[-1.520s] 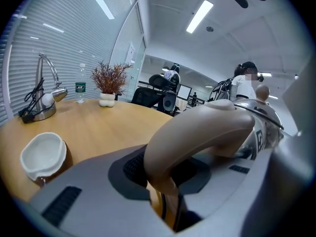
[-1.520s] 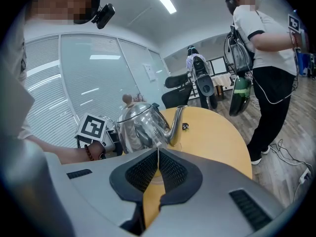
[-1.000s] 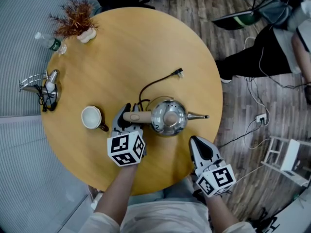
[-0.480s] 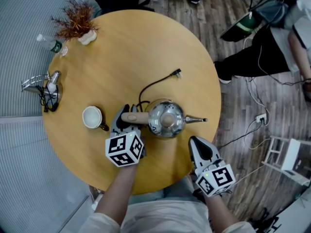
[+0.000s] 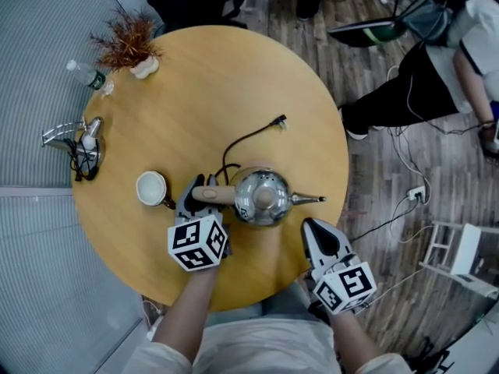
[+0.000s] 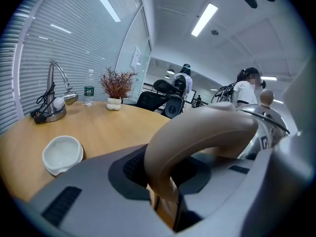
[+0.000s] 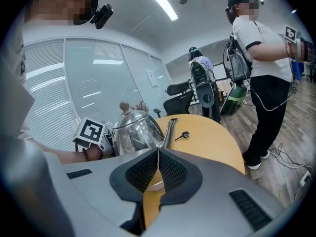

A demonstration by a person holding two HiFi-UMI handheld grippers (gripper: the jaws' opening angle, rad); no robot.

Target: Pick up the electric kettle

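The shiny steel electric kettle [image 5: 261, 197] is near the front of the round wooden table [image 5: 210, 84], with its spout pointing right. Its beige handle [image 5: 210, 195] sticks out to the left. My left gripper [image 5: 201, 197] is shut on that handle; in the left gripper view the handle [image 6: 197, 137] fills the space between the jaws, with the kettle body [image 6: 269, 132] just beyond. I cannot tell whether the base is off the table. My right gripper [image 5: 312, 228] hangs shut and empty at the table's front edge, right of the kettle [image 7: 131, 130].
A white cup [image 5: 150, 188] stands just left of the left gripper. The black power cord [image 5: 249, 135] trails from the kettle toward mid-table. A dried plant [image 5: 129, 41], a bottle [image 5: 87, 75] and a metal tap stand [image 5: 78, 142] line the left rim. A person [image 5: 437, 68] stands at right.
The left gripper and the kettle have shifted slightly toward me relative to the cup. The head view has drifted a little. The right gripper stays where it was.
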